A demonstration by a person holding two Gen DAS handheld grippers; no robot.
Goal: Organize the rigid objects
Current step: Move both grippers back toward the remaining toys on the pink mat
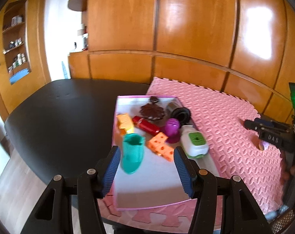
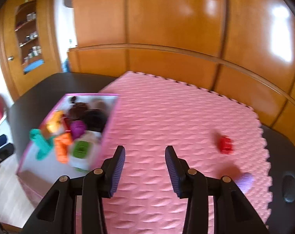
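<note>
wood panelling behind, pink foam mat on the dark tabletop. both my tongs – left, right – gape empty. red block lies loose on the mat, well apart from the crowded box – a rushed grab could knock it away.

From my right wrist view, motion blur smears the box contents: I cannot identify the dark items at its far end. The red block shows no readable detail, and the purple object is partly hidden behind my right gripper arm. In the left wrist view, the right gripper is cut by the frame edge; its jaw state is indeterminable. Shelf items are too small to name.
</note>
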